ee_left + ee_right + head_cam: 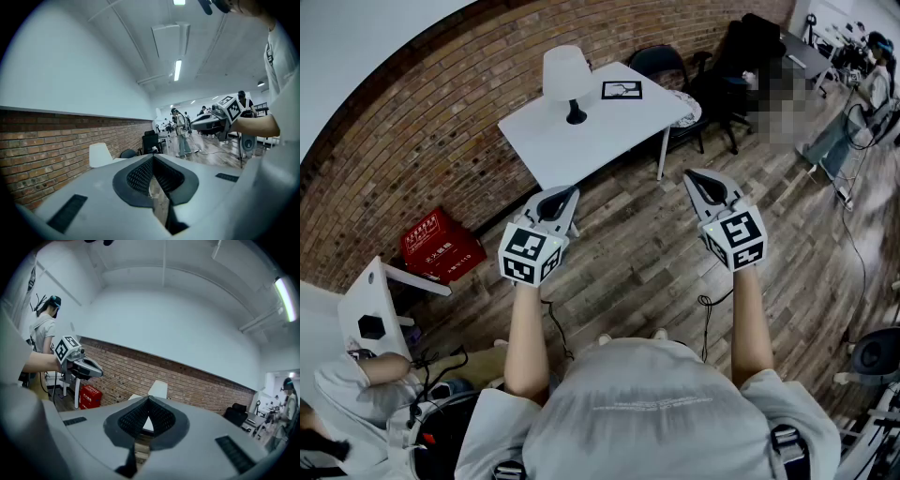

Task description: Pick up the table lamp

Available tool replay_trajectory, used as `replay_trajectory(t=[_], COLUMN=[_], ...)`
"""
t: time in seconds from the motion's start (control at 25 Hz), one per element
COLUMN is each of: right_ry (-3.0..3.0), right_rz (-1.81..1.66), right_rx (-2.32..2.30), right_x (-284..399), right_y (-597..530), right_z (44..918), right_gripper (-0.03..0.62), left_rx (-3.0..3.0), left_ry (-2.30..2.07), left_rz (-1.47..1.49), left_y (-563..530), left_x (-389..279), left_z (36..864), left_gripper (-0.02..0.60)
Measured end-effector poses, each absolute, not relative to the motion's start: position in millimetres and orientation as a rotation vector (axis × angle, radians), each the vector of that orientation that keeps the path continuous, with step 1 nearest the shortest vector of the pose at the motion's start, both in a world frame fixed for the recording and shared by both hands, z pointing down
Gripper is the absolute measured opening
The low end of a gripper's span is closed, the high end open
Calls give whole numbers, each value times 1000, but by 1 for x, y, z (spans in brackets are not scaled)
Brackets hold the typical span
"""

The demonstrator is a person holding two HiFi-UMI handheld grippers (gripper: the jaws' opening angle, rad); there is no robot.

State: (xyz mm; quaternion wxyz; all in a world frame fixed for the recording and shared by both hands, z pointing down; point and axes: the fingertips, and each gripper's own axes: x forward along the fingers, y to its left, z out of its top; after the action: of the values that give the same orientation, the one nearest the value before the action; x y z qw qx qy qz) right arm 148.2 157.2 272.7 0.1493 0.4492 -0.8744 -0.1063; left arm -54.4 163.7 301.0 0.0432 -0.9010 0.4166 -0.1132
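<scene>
The table lamp [566, 82] has a white shade and a black foot, and it stands upright on a white table [609, 131] by the brick wall. Both grippers are held over the wooden floor, short of the table's near edge. My left gripper [572, 191] points at the table, with its jaw tips together and nothing between them. My right gripper [688, 174] is shut and empty too. The lamp's shade [100, 154] shows left of the left gripper [153, 158]. In the right gripper view the lamp's shade [158, 389] rises just behind the right gripper [148, 399].
A black-and-white marker card [622, 90] lies on the table right of the lamp. Black chairs [664, 62] stand behind the table. A red box [441, 246] sits by the wall at left. One person [861, 98] stands far right, and another crouches at lower left [366, 370].
</scene>
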Motion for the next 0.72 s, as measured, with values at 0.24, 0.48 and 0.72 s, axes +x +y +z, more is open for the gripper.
replay_trajectory(t=[0.24,0.48,0.72], right_ry=[-2534,-2572,-2638], right_rz=[-315,-306,-299], right_rx=[1268,1217,1125], right_x=[166,188,206], right_y=[152,142,132], right_z=[275,278,281], right_gripper=[2,2,2], left_rx=[-2718,-2640,-2606], left_ry=[1330,1415,1469], left_rz=[-334,-340,-380], left_y=[160,155,148], left_x=[-39,-23,2], left_z=[300,297,302], left_gripper=[9,11,11])
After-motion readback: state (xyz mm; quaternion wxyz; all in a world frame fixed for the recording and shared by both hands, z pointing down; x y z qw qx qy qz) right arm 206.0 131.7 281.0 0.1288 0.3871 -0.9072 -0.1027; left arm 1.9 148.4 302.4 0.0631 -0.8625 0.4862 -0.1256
